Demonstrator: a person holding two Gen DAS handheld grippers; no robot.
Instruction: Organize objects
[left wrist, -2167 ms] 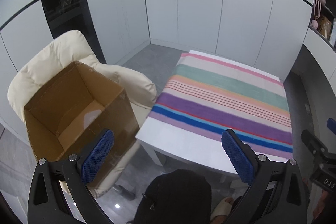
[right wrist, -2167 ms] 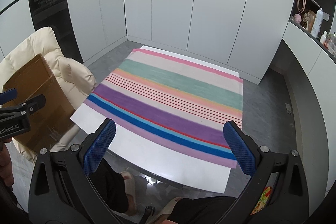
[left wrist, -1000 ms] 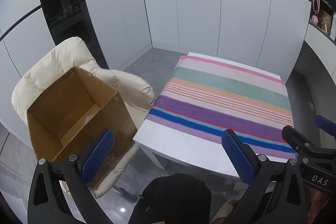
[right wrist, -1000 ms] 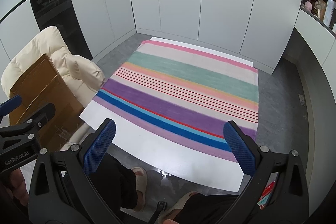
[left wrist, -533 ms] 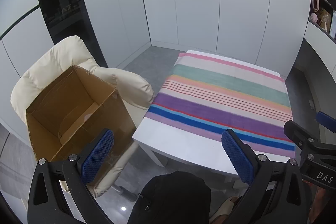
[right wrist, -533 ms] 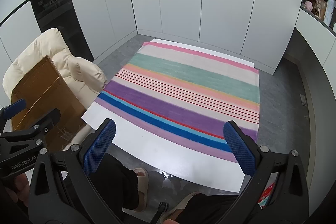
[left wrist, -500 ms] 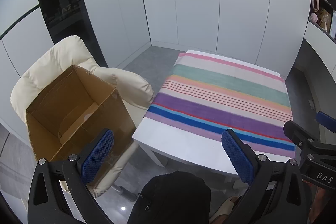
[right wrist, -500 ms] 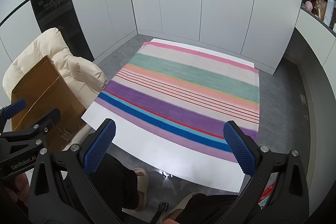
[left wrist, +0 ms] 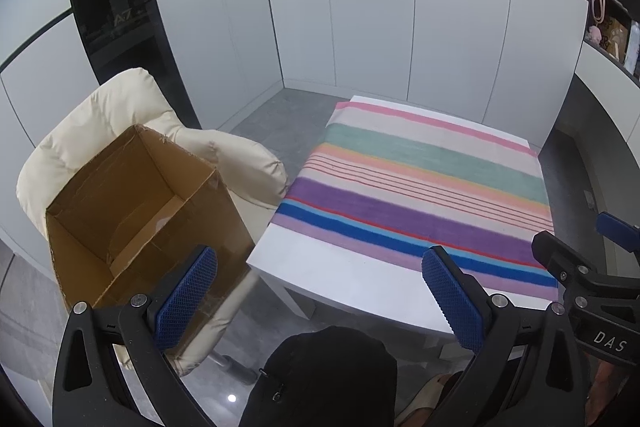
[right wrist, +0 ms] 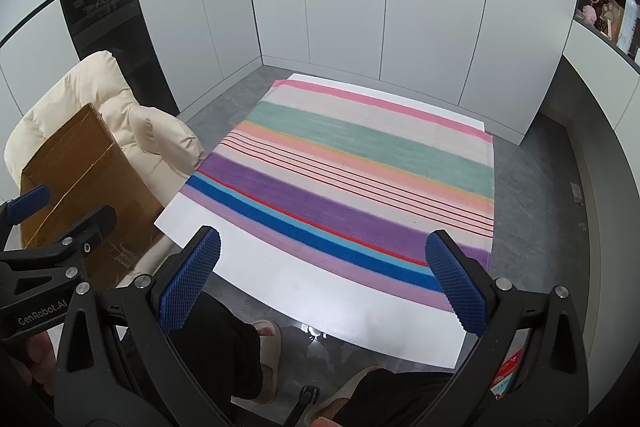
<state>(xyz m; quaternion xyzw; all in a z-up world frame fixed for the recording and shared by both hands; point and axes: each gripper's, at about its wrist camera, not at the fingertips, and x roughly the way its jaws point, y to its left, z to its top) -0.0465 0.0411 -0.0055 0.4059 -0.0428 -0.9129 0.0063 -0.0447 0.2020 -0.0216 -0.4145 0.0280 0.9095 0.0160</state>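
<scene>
An open cardboard box (left wrist: 136,211) stands on a cream padded chair (left wrist: 100,115) left of the white table (left wrist: 340,275); I see no objects inside it. The box also shows in the right wrist view (right wrist: 80,183). A striped cloth (right wrist: 352,179) covers most of the table (right wrist: 320,291), and no loose objects lie on it. My left gripper (left wrist: 320,291) is open and empty, held above the table's near left corner. My right gripper (right wrist: 320,283) is open and empty, above the table's near edge.
White cabinet doors (right wrist: 360,7) close off the room behind the table. A shelf with small items (right wrist: 608,11) runs along the right wall. The person's legs and slippers (right wrist: 268,343) are under the near edge. A colourful packet (right wrist: 508,375) lies on the floor at right.
Both grippers have drifted slightly, so the views shift a little. Both stay open and empty. The box and the cloth have not moved.
</scene>
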